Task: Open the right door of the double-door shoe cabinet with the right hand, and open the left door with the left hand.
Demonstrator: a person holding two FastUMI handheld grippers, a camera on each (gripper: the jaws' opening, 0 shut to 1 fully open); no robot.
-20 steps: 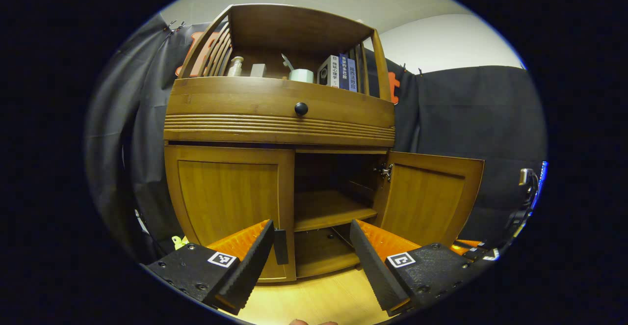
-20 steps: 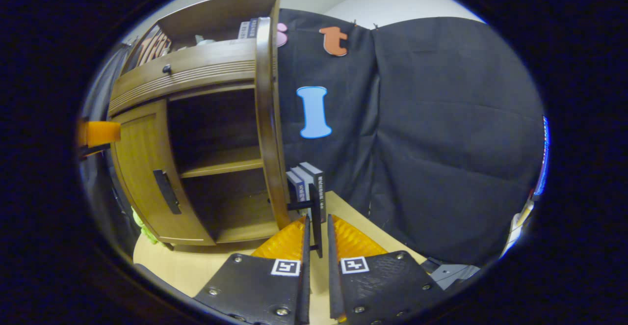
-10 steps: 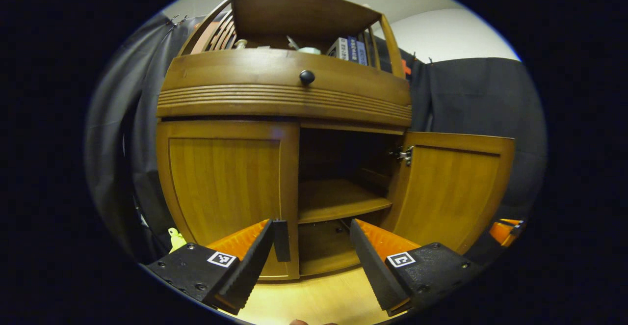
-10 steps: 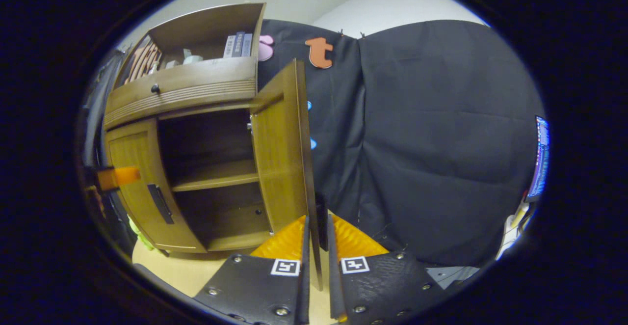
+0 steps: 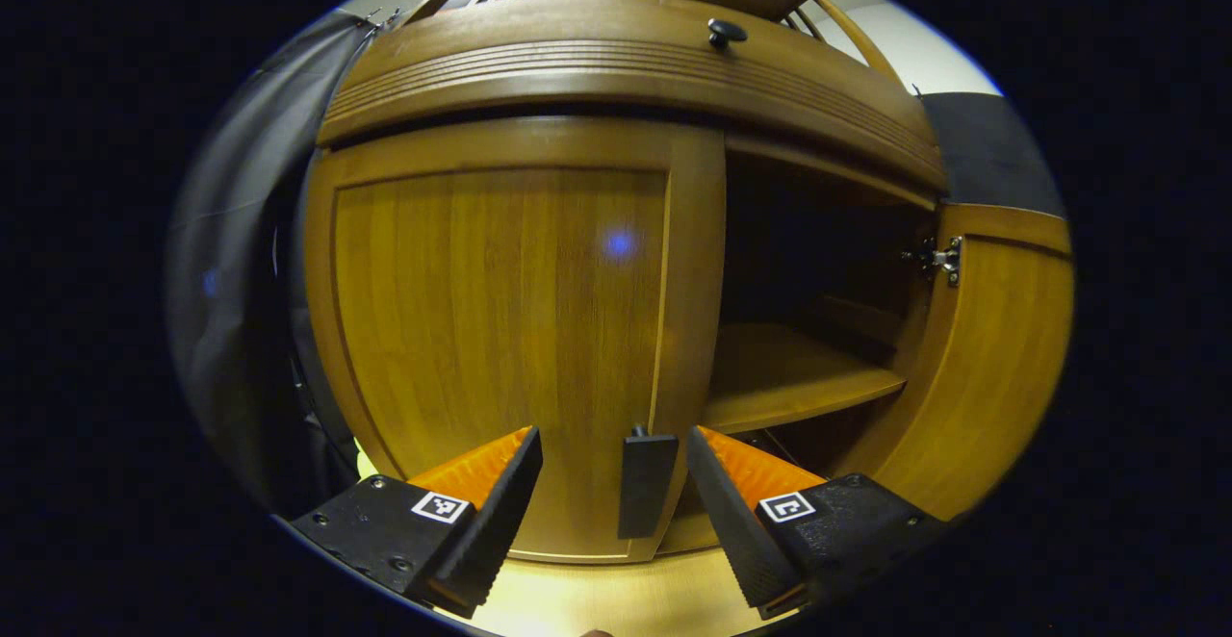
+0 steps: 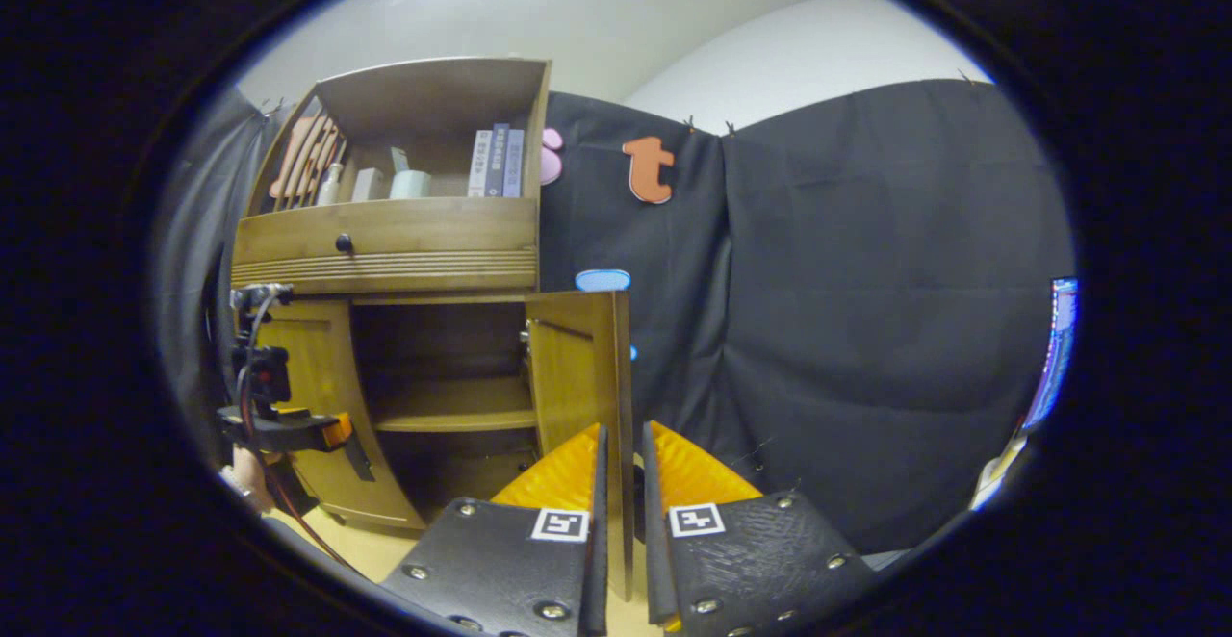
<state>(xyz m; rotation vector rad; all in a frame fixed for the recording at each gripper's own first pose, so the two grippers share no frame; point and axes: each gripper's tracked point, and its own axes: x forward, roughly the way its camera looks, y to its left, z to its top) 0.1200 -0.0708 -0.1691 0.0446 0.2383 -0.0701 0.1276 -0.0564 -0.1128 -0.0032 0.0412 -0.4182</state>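
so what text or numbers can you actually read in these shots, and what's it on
Nothing can be read.
Books on the cabinet's top shelf: print on the spines, too small to read.
Square markers on the left tongs: black-and-white pattern, no words or numbers.
Square markers on the right tongs: pattern only, too.
Cabinet wood: no writing.

Books (image 6: 496,163), a mug (image 6: 410,184) and a bottle (image 6: 330,184) on the open top shelf.
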